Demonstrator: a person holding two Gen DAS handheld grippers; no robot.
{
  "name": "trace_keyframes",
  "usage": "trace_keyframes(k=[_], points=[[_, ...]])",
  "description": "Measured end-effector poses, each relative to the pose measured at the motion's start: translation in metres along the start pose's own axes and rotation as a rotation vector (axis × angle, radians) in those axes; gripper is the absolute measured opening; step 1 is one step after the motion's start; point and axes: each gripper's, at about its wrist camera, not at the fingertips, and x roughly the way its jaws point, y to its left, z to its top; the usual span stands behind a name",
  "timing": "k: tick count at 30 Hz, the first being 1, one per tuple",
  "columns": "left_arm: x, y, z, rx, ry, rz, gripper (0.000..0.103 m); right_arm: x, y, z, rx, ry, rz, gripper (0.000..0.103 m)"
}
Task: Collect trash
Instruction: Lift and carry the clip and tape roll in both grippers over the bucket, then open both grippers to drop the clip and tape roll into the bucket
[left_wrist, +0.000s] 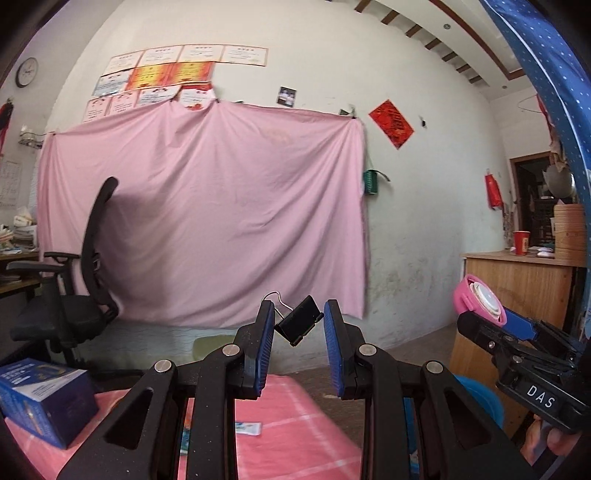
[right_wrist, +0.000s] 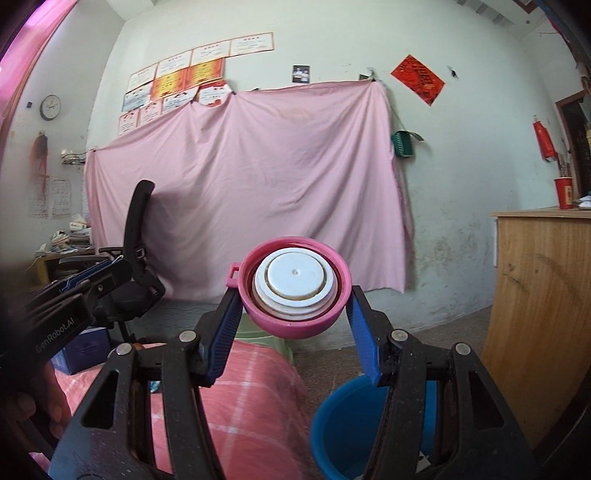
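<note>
Two grippers are raised above a pink table, each with something between its fingers. The left gripper (left_wrist: 299, 325) has a black clip (left_wrist: 298, 320) between its blue pads (left_wrist: 266, 350); the clip sits tilted, its wire handle against the left pad, and the right pad looks slightly apart from it, so whether the clip is pinched firmly is hard to tell from this view. The right gripper (right_wrist: 293, 306) pinches a pink lid (right_wrist: 293, 291) by its rim, pads pressed on either side, with the lid's white inner disc facing the camera. In the left wrist view the same lid (left_wrist: 480, 299) shows off to the right of the left gripper, held in the right gripper (left_wrist: 491, 314).

Below and just right of the right gripper stands a blue bucket (right_wrist: 347, 424), beside the table (right_wrist: 251, 369). Below and to the left of the left gripper a blue box (left_wrist: 44, 398) rests on the table (left_wrist: 303, 424), and a small packet (left_wrist: 247, 428) lies on the cloth under that gripper's fingers. Ahead of both grippers a pink sheet (left_wrist: 207, 214) hangs on the wall, with a black chair (left_wrist: 74, 288) to the left and a wooden cabinet (right_wrist: 543, 295) to the right.
</note>
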Motion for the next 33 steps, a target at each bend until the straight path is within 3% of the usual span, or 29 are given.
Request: trace_keyframes(k=[14,20,29,33], points=[[0.064,-0.084,0.001,0.004,0.167,-0.177,0.023,-0.005,-0.081,-0.016,0.137,0.117,-0.149,0.081],[0.096,-0.108,-0.013,-0.001,0.304,-0.203,0.023,0.004,-0.101,-0.032,0.160,0.213,-0.189,0.081],[0.133,-0.124,-0.045,-0.022,0.525,-0.234,0.023,0.016,-0.122,-0.056,0.180,0.343,-0.183,0.081],[0.141,-0.123,-0.055,-0.035,0.589,-0.243,0.023,0.023,-0.125,-0.061,0.200,0.390,-0.180,0.081]])
